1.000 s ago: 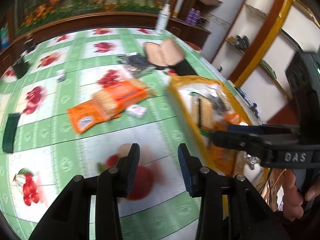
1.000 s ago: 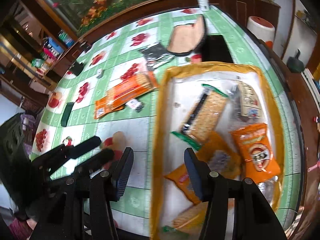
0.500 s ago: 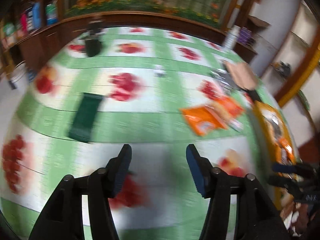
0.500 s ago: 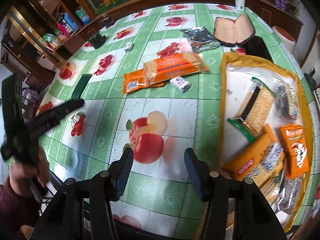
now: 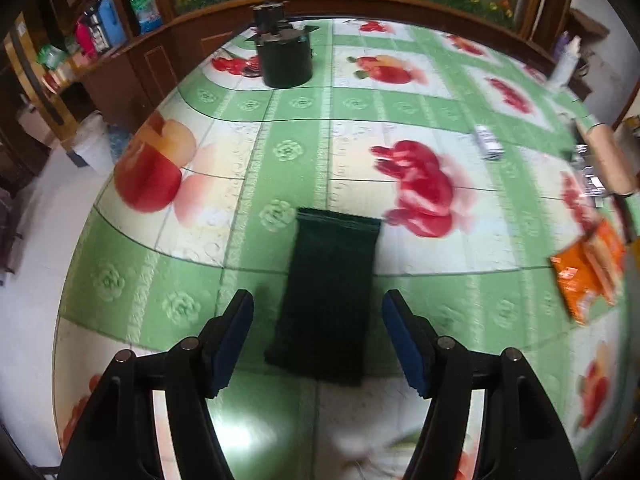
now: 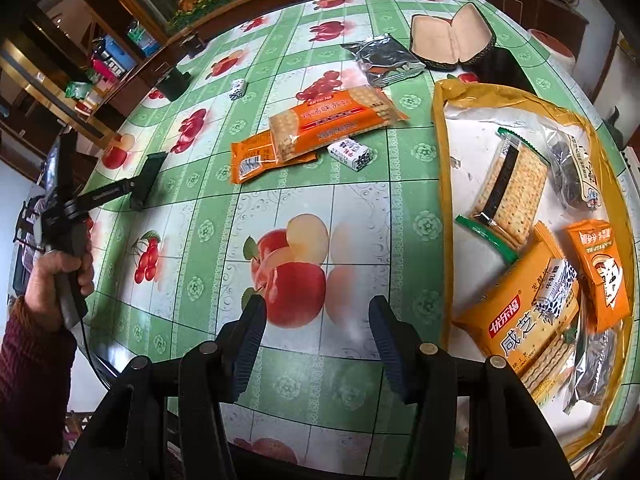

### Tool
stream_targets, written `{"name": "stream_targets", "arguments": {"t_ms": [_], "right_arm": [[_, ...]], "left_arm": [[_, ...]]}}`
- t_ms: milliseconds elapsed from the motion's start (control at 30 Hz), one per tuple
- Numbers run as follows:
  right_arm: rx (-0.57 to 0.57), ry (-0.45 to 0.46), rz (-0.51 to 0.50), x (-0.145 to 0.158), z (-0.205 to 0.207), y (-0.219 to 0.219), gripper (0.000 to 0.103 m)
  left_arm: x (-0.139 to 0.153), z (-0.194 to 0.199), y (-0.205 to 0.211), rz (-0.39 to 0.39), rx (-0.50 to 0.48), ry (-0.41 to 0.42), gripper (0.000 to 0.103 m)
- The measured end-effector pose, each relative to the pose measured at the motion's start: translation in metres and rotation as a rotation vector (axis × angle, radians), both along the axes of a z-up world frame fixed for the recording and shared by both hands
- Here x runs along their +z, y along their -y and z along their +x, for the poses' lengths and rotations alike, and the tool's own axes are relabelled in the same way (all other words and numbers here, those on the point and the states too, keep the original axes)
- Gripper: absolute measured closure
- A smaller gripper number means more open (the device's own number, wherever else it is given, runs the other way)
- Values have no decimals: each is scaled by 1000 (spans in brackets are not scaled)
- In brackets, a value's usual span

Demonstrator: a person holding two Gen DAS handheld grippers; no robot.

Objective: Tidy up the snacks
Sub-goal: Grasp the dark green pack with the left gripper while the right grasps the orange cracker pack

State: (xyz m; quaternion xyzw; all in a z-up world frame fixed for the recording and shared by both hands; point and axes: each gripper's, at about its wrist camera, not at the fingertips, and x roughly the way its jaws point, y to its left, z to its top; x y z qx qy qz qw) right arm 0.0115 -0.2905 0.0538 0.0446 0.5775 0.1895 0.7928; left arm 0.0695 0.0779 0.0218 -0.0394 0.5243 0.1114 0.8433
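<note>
A dark green snack packet lies flat on the fruit-print tablecloth. My left gripper is open, its jaws on either side of the packet's near end, just above it. The packet shows small in the right wrist view, with the left gripper at it. My right gripper is open and empty above the apple print. A yellow-rimmed tray at the right holds several snack packs. Orange cracker packs and a small white candy pack lie mid-table.
A silver foil packet, an open tan case and a black slab lie at the far side. A black pot stands at the far left. A small white pack lies beyond. The table edge drops off at the left.
My left gripper has swung away from the tray to the table's left side and now straddles the dark green packet. My right gripper has drawn back from the tray towards the table's middle.
</note>
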Motion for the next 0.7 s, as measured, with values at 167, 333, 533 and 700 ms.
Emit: {"name": "stream_targets", "arguments": {"t_ms": [167, 333, 533, 700], "right_arm": [[-14, 2, 7, 5, 9, 0, 46], [-48, -42, 73, 11, 39, 2, 46], [-159, -117, 158, 13, 99, -9, 24], [-230, -172, 9, -1, 151, -36, 21]], "left_arm": [[-4, 1, 3, -7, -19, 44, 59], [-4, -17, 15, -26, -26, 54, 59], [-3, -60, 43, -44, -69, 47, 60], [-3, -80, 55, -59, -83, 40, 60]]}}
